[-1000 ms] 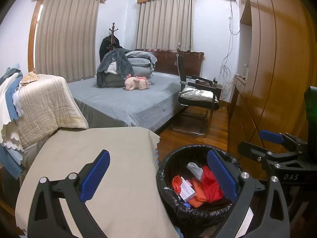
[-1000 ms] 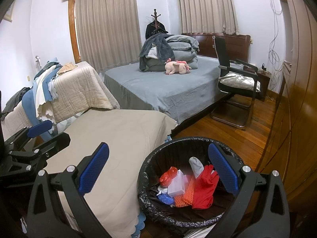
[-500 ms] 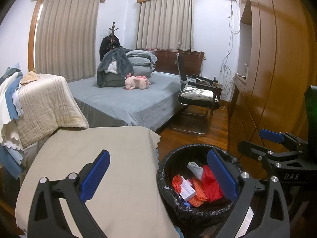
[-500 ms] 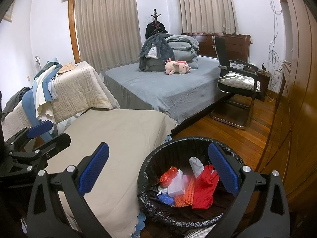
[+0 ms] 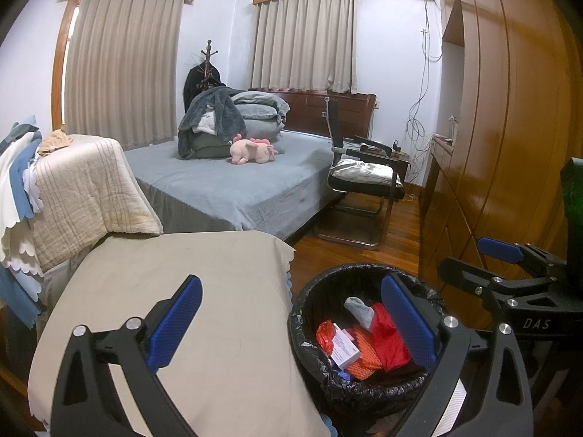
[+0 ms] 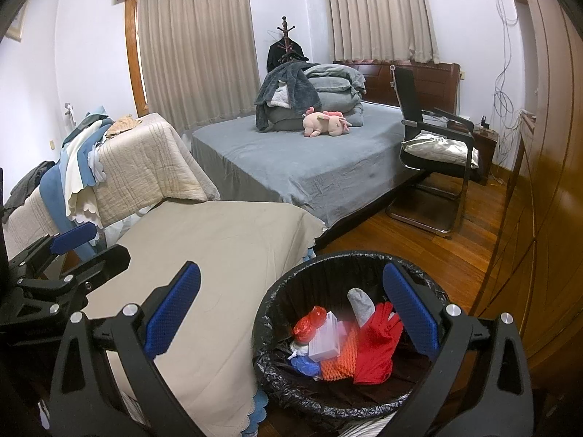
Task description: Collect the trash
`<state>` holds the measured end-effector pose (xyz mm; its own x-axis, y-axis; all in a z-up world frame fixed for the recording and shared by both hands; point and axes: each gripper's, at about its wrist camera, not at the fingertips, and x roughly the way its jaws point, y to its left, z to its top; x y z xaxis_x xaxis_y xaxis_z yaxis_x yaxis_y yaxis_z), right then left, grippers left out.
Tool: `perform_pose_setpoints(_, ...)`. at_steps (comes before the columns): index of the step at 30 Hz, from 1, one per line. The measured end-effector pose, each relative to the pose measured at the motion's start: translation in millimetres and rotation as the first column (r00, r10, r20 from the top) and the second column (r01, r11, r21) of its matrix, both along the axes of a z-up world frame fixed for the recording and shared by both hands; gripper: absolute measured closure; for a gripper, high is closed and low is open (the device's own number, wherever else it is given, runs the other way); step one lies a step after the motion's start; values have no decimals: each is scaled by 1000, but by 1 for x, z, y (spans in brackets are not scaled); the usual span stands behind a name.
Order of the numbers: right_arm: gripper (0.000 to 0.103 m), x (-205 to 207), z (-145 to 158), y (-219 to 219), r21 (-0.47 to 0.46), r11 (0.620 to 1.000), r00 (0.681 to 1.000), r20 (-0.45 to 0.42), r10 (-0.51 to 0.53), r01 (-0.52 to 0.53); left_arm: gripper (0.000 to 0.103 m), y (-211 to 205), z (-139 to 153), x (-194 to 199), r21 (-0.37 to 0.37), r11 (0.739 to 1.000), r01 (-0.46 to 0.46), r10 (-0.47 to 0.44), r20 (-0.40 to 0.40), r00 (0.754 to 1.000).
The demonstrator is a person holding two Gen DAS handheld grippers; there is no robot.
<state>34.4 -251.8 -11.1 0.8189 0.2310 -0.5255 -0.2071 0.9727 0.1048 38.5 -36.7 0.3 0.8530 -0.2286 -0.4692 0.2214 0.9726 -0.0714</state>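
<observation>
Black liner bin (image 6: 349, 266) sits on the wood floor (image 6: 419, 247), just right of the beige-covered tabletop (image 6: 218, 247) and near its front corner. That bin is your landmark. Inside it: red cloth (image 6: 379, 342), orange mesh (image 6: 342, 358), a small white box (image 6: 324, 340), a red crumpled wrapper (image 6: 306, 324), a grey sock-like piece (image 6: 359, 304), a blue scrap (image 6: 304, 364).

Your left gripper (image 5: 291, 327) hangs above the bin's left rim, jaws spread wide, nothing btwn them. Your right gripper (image 6: 291, 309) hangs over the bin w/ jaws released too, also empty.

No loose trash shows on the tabletop left of the bin, nor on the floor beyond it, so my read is the job's at or near its end.

To do this step well:
- Sweep both cams slowly across the tabletop edge & the floor round the bin before calling it done; the area under the tabletop is hidden.
- Keep jaws clear of the liner rim, it snags easily.
- Red cloth rides high vs. the rest; if adding more, drop toward the bin's left side.
</observation>
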Motion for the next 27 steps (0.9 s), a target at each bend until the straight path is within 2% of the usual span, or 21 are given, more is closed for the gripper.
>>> perform_pose_setpoints(27,6,0,0,0,1,1000,1000,-1,0,0,6,5,-7,1,-3,1000,-4,4,-14,1000)
